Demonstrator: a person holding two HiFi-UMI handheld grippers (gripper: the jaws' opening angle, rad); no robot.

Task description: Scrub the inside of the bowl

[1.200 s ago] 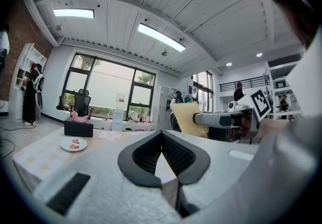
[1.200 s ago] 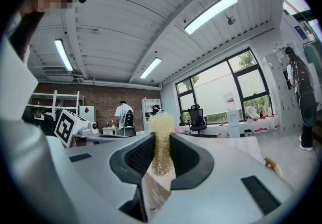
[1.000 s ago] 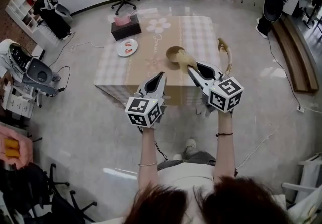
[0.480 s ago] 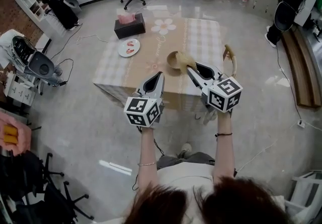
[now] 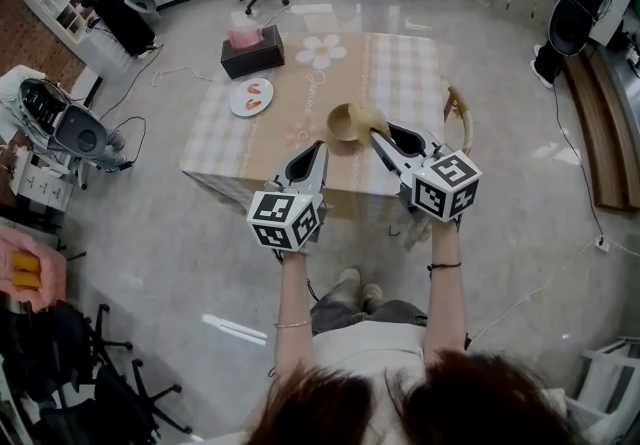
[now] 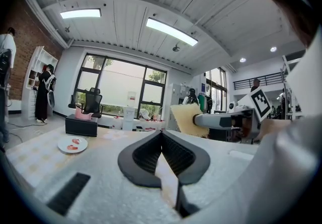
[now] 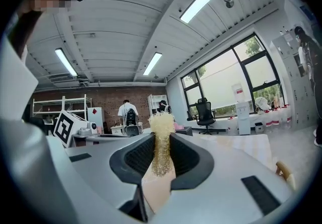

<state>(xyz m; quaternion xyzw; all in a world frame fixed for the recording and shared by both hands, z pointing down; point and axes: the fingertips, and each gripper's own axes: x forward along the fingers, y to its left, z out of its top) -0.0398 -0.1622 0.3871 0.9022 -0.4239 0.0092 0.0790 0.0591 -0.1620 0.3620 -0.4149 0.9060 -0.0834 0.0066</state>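
**Scrub pad poised at the bowl**
The bowl [image 5: 343,123] sits near the front edge of the table [image 5: 400,68], centre frame. The right gripper [image 5: 380,140] clamps a yellow scrub pad [image 5: 368,119] at its right side; the left gripper [image 5: 319,150], closed on nothing, hangs lower left. Scrubbing looks not yet begun: the pad must next go inside.

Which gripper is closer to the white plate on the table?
Left. The left gripper is right of the plate and nearer the person; the right gripper, holding the scrubber, is farther right.
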